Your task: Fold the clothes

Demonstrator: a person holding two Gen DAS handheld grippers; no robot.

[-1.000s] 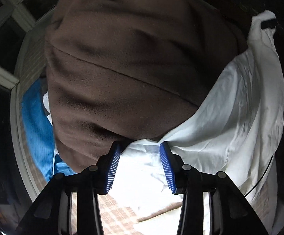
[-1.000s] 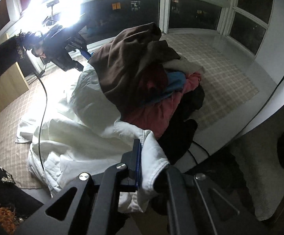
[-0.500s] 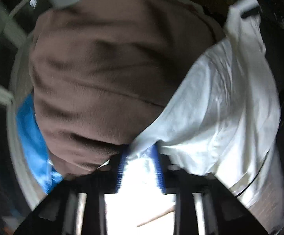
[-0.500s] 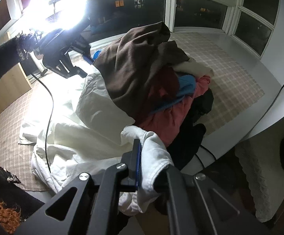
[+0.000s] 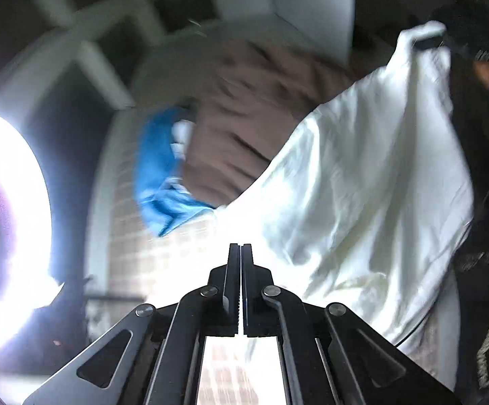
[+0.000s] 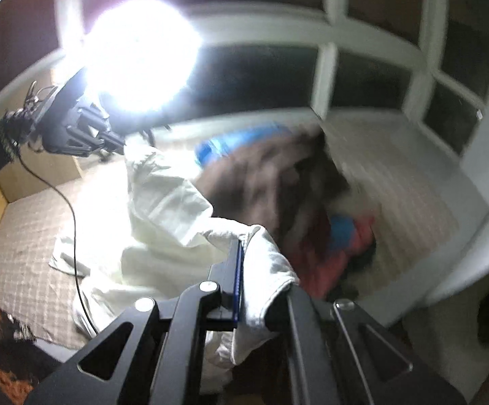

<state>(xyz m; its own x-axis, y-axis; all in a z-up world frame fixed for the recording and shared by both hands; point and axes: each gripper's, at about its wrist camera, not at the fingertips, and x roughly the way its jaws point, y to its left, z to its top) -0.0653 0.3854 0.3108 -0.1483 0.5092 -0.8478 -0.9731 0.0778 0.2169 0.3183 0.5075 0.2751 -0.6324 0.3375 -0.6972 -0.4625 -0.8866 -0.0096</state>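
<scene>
White garment (image 6: 163,209) is pinched at opposite ends by left tongs (image 5: 241,253) and right tongs (image 6: 254,270), both clamped tight.

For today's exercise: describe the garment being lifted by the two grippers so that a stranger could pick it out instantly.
Start at the heap of clothes on the checked mat below the windows. Beside the heap's brown garment, the white garment stretches between the left gripper and right gripper. It is the only pale, lifted piece.

- No text, label, brand, number or sign can be read in either wrist view; both pictures are blurred by motion and partly washed out by glare.
</scene>
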